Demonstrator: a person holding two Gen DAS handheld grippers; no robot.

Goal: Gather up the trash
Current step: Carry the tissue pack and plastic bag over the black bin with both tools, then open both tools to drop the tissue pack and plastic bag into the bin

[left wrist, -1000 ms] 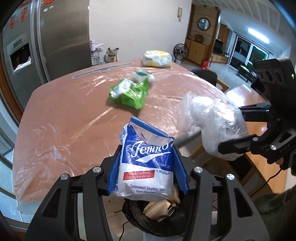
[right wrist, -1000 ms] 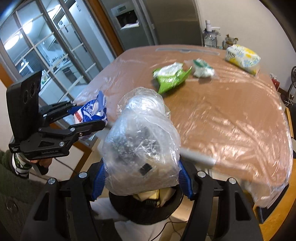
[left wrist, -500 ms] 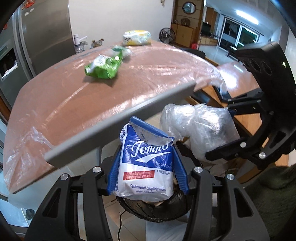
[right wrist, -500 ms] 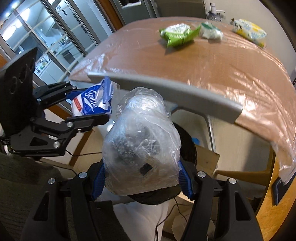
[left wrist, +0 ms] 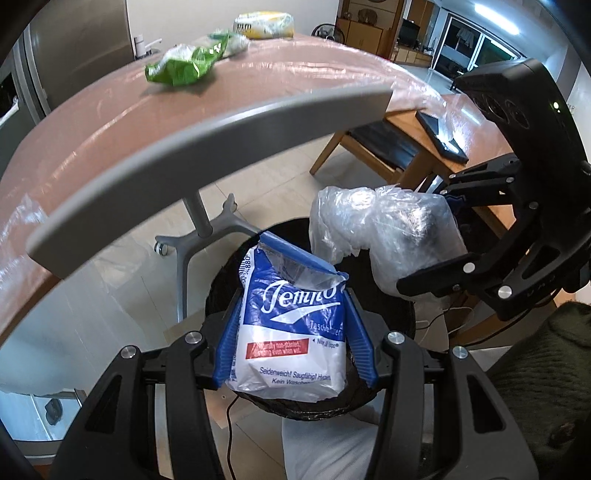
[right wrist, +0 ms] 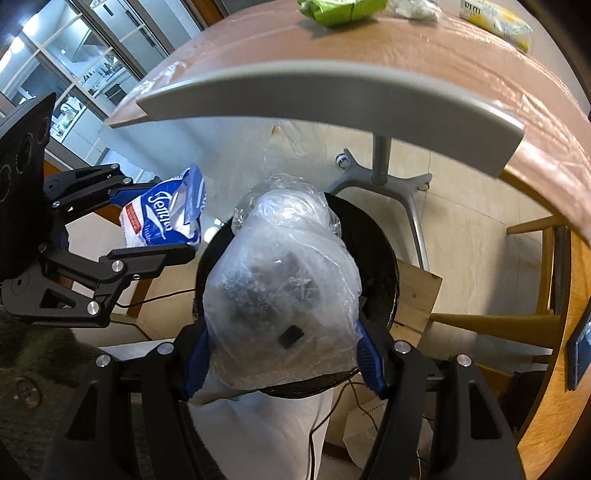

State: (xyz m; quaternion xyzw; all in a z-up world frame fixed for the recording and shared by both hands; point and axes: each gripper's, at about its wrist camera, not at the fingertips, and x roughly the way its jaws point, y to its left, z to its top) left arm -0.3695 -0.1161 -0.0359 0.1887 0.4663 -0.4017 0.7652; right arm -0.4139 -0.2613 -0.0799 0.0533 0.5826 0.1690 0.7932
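My left gripper is shut on a blue-and-white tissue pack and holds it over the black-lined trash bin. My right gripper is shut on a crumpled clear plastic bag with dark bits inside, held over the same bin. Each gripper shows in the other's view: the right one beside the pack, the left one left of the bin. A green wrapper lies on the table above.
The plastic-covered wooden table has a grey front edge overhanging the bin. A yellow-white packet and a small wrapper lie at its far side. A grey wheeled table leg stands behind the bin. A wooden bench is to the right.
Both grippers have dropped from table height to below the table edge, carrying the pack and the bag down over the bin. Both stay shut on their loads.
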